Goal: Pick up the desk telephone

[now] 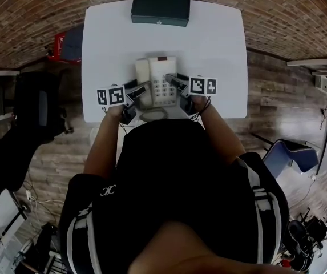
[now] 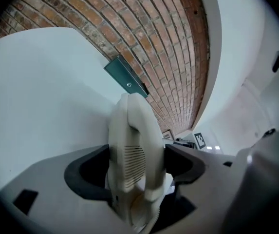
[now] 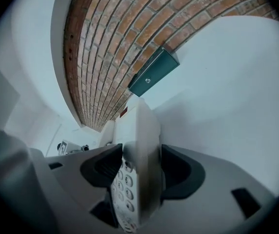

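Cream-coloured desk telephone [image 1: 157, 83] lying flat on the white counter [image 1: 214, 39], taken from both sides at once. The left tongs [image 1: 136, 93] stand apart with the handset [image 2: 132, 145] edge of the telephone between their jaws. The right tongs [image 1: 177, 84] stand equally wide astride the keypad [image 3: 121, 182] edge (neither pair is seen to clamp, though the pads lie close against the casing). Beyond the tips of both tongs, well apart from the telephone at the counter's far edge, sits a dark green box [image 1: 160, 8] before a brick wall [image 1: 277, 10].
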The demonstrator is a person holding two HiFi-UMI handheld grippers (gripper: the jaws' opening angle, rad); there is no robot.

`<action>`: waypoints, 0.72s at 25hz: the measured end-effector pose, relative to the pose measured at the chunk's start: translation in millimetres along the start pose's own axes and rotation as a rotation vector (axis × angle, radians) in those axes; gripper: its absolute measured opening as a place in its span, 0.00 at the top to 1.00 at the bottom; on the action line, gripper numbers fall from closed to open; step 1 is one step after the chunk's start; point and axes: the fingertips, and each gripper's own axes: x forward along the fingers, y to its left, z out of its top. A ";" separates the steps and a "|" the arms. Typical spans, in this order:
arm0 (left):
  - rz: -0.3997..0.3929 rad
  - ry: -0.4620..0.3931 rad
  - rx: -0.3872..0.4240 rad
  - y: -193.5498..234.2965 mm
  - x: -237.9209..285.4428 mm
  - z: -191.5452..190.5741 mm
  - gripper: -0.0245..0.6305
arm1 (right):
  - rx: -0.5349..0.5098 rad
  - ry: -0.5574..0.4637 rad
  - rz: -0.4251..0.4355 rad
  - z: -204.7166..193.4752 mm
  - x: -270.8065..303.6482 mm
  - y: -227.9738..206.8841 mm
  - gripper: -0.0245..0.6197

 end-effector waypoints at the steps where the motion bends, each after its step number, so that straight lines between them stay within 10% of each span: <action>1: -0.014 -0.001 0.000 0.3 0.1 -0.2 0.44 | 0.006 0.008 0.012 -0.2 0.8 0.2 0.63; 18: -0.022 0.069 0.030 -2.2 -1.8 0.6 0.44 | -0.002 0.030 0.014 2.1 -2.6 7.4 0.63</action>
